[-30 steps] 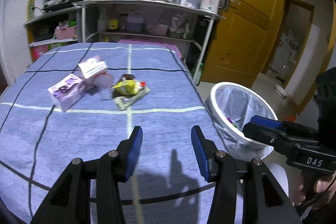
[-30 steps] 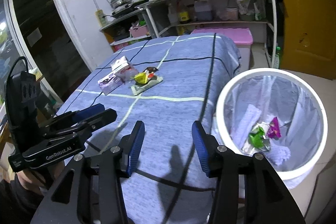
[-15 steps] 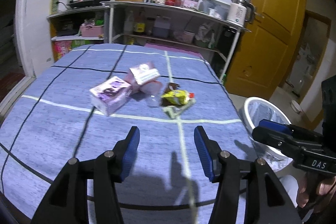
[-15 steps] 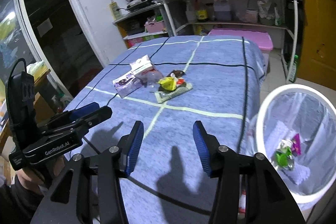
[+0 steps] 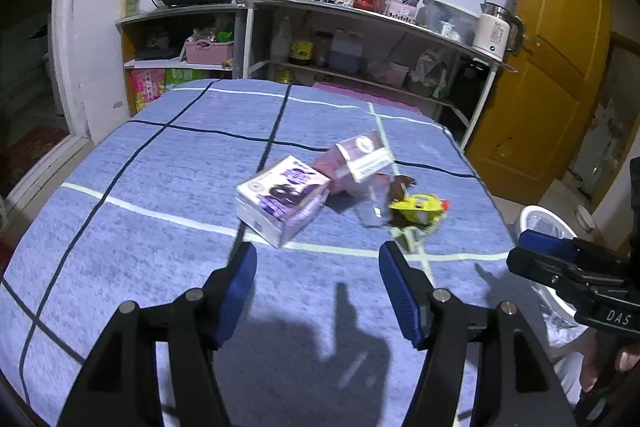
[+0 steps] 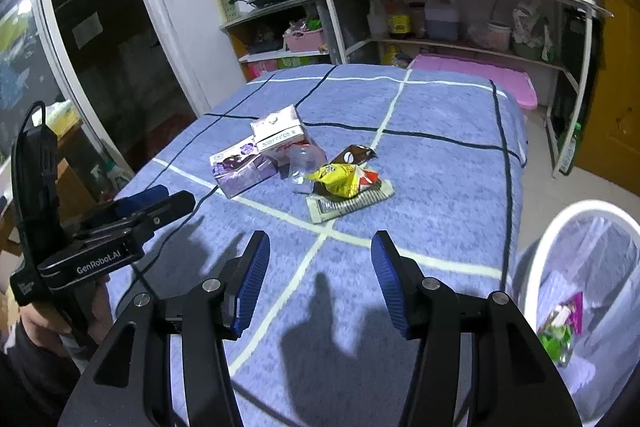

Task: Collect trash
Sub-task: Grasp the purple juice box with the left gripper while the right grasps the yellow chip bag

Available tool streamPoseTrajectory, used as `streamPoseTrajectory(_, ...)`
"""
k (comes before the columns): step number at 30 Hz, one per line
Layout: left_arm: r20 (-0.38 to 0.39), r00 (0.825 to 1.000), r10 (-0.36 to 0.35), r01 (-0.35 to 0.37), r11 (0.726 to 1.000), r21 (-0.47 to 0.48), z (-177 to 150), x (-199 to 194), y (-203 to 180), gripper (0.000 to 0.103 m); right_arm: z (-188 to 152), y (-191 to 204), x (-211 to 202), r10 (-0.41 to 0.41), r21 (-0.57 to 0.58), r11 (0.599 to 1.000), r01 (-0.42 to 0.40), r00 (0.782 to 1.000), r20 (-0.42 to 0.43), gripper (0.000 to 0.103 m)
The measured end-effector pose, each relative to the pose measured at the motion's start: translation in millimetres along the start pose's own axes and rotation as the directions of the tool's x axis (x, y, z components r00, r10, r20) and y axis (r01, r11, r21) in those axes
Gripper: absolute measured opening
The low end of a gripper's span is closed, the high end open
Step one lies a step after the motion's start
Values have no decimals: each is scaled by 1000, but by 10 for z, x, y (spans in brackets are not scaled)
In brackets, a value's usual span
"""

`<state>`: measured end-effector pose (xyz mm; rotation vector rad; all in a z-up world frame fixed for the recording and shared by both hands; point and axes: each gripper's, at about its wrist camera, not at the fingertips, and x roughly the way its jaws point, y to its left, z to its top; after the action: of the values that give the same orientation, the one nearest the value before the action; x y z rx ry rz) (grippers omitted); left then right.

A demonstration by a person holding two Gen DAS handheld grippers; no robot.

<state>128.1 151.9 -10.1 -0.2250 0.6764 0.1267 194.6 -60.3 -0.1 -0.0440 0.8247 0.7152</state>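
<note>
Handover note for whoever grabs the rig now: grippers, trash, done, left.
Left gripper: open, empty, jaws have just been opening, above the blue cloth short of the pile.
Right gripper: open, empty, jaws also just opening, aimed at the same pile.
Trash on the cloth, clustered mid-table: purple box, pink-white carton, clear plastic cup, yellow wrapper lying on a flat grey-green packet, brown wrapper.
White bin stands on the floor beside the table's right edge.
Done: a few wrappers already in the bin.
Left: all six pieces on the cloth.
</note>
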Motion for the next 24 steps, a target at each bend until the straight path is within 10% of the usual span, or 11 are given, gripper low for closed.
streamPoseTrajectory(24, -39, 999, -24, 28, 993, 115, 339, 659, 309, 81, 386, 138, 789, -68, -215, 975, 64, 998, -13, 54)
